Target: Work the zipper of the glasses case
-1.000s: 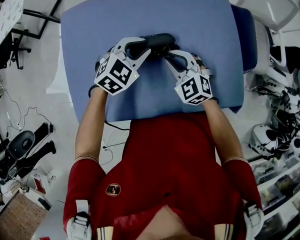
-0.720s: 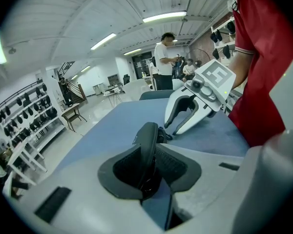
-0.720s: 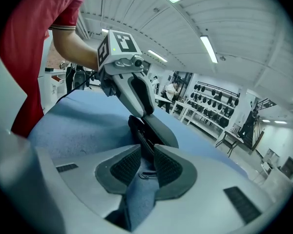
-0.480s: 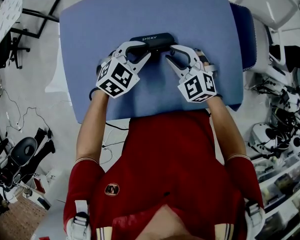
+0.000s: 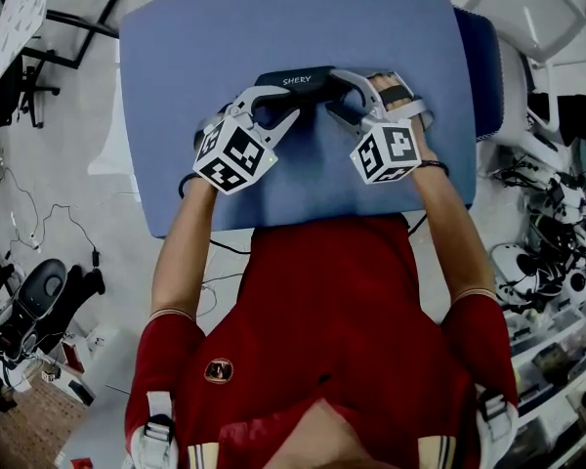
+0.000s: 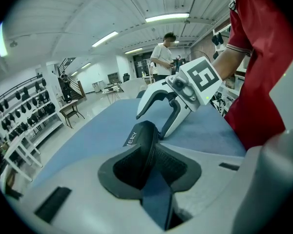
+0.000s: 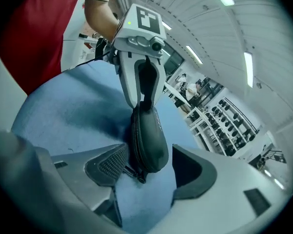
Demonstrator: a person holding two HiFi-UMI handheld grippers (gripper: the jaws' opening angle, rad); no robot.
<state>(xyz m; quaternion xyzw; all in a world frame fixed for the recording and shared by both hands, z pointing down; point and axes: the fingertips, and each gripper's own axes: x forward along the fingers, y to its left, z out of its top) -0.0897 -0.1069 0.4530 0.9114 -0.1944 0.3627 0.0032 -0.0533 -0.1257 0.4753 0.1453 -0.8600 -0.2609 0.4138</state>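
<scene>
**Ana:** Where is the glasses case (image 5: 295,81)?

**Ben:** It lies on the blue bench (image 5: 273,18). The case is black, with white letters on top.

**Ana:** What is the left tool (image 5: 283,103) doing?

**Ben:** It is at the left end of the case. Its two dark pads (image 6: 173,167) press on that end from both sides. So it is pinching the case.

**Ana:** And the right tool (image 5: 330,94)?

**Ben:** It is at the right end of the case. Its jaws have just been opening, and now they are spread wide. The end of the case sits between them, but they do not squeeze it. One pad (image 7: 110,165) is just beside the case. The other pad is well apart from it.

**Ana:** Can you see the zipper?

**Ben:** Yes. A small dark zipper pull (image 7: 136,173) sticks out from the right end of the case, near the closer pad. I cannot tell if the pad touches it.

**Ana:** How do the two tools stand?

**Ben:** They point at each other, with the case between them. The person in the red shirt (image 5: 332,311) is on the near side of the case.
</scene>
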